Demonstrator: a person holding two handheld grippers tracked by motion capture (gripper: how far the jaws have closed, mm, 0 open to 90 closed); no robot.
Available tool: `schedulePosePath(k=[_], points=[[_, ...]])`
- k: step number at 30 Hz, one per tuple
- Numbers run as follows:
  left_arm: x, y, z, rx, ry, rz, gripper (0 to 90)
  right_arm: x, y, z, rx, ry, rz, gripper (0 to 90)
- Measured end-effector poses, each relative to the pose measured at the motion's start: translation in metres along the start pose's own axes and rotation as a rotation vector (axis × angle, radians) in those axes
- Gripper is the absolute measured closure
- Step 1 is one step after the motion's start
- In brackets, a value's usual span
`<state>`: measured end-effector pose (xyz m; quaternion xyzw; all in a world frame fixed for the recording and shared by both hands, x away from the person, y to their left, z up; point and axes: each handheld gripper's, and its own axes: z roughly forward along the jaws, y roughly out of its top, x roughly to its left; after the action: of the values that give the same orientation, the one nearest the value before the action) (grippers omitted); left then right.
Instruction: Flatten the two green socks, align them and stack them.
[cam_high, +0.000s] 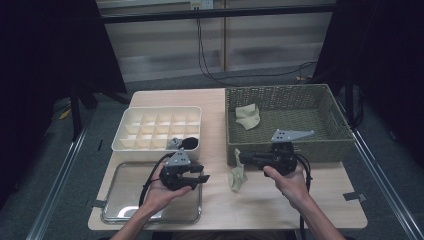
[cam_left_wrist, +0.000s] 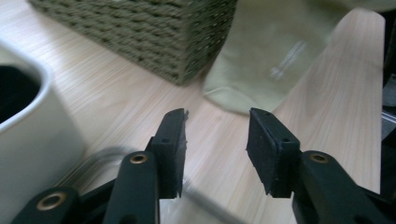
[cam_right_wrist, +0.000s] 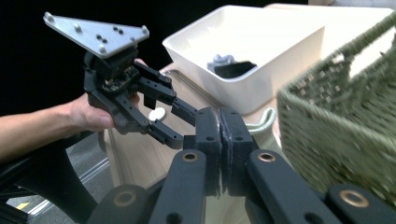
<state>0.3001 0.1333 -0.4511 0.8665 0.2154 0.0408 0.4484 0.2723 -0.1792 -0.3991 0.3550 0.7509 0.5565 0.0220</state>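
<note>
left gripper (cam_high: 200, 179): jaws are held apart with nothing between them; they are aimed across the table toward the pale green sock. in the right gripper view (cam_right_wrist: 180, 122) the gap is also seen.
right gripper (cam_high: 241, 159): jaws are pressed together, as seen in its own view (cam_right_wrist: 220, 140); a pale green edge is seen just behind them, but whether cloth is pinched cannot be told.
left hand (cam_high: 160, 190): cupped under the gripper body from below, palm up, over the clear tray (cam_high: 120, 200).
right hand (cam_high: 287, 181): wrapped under the gripper, which is pointed leftward, just in front of the basket.
pale green sock (cam_high: 238, 176): hung below the right gripper's tip, crumpled, on the wood table (cam_high: 280, 205) between the two grippers; seen ahead of the left jaws (cam_left_wrist: 261, 60).
woven basket (cam_high: 340, 145): a second pale sock (cam_high: 248, 116) is lying inside, at its far left.
white divided box (cam_high: 125, 131): a dark item (cam_high: 190, 143) is lying in its near right cell.
</note>
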Motion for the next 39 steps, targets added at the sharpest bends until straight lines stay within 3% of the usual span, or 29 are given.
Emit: schedulePosePath(k=[11, 19, 25, 27, 39], points=[[-0.010, 0.018, 0.046, 0.044, -0.058, 0.030, 59.6, -0.018, -0.032, -0.011, 0.039, -0.047, 0.054, 88.1], [-0.020, 0.026, 0.065, 0.015, -0.087, 0.046, 58.5, -0.031, -0.052, -0.019, 0.082, -0.095, 0.074, 87.8], [-0.028, 0.024, 0.083, 0.062, -0.106, 0.072, 62.3, -0.040, -0.068, -0.030, 0.096, -0.140, 0.084, 87.6], [-0.029, 0.021, 0.087, 0.075, -0.084, 0.084, 61.9, -0.044, -0.072, -0.033, 0.100, -0.151, 0.091, 87.5], [-0.023, 0.010, 0.091, 0.182, -0.089, 0.074, 69.5, -0.055, -0.091, -0.049, 0.133, -0.199, 0.127, 87.0]])
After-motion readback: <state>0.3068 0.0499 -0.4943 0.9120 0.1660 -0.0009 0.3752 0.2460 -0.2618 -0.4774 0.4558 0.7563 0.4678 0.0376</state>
